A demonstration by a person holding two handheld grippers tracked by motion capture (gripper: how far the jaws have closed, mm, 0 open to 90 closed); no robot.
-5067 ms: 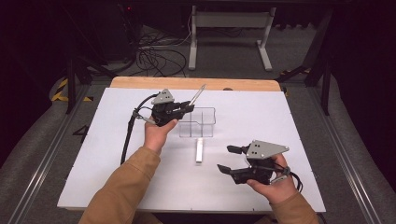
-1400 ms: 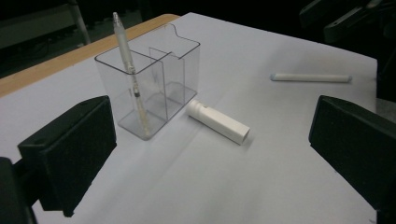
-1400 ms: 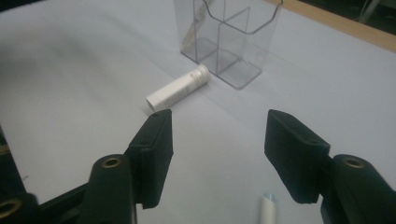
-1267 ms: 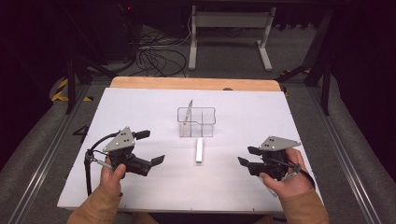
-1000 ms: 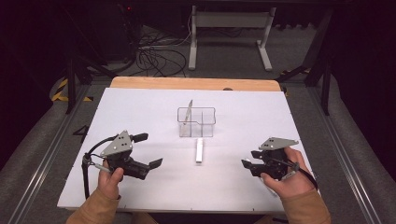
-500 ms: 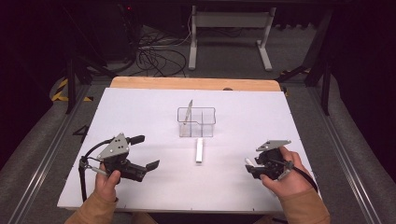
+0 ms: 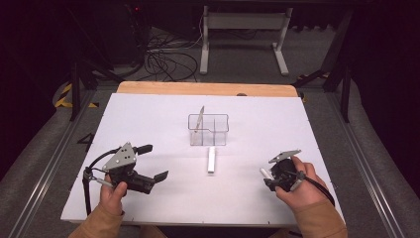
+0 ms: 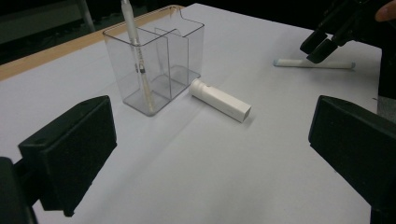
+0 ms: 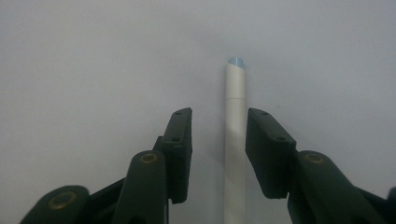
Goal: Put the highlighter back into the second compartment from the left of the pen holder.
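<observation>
A thin white pen with a pale blue tip (image 9: 236, 121) lies flat on the white table (image 7: 148, 114). My right gripper (image 9: 219, 116) points down over it with a jaw on each side. Its jaws have just been closing; a gap still shows beside the left pad, so it is open around the pen. In the high view the right gripper (image 7: 273, 179) sits at the front right, and the pen's end (image 7: 266, 172) pokes out to its left. My left gripper (image 7: 152, 162) hovers open and holds nothing at the front left.
A clear two-compartment box (image 7: 208, 130) stands mid-table with another thin pen (image 7: 199, 119) leaning upright in its left compartment. A short white block-shaped piece (image 7: 212, 159) lies just in front of the box. A wooden strip (image 7: 198, 88) runs along the far edge.
The right gripper has tipped down over the pen and its jaws have narrowed around it. The left gripper, at the box five seconds ago, now rests at the front left, hardly moving lately.
</observation>
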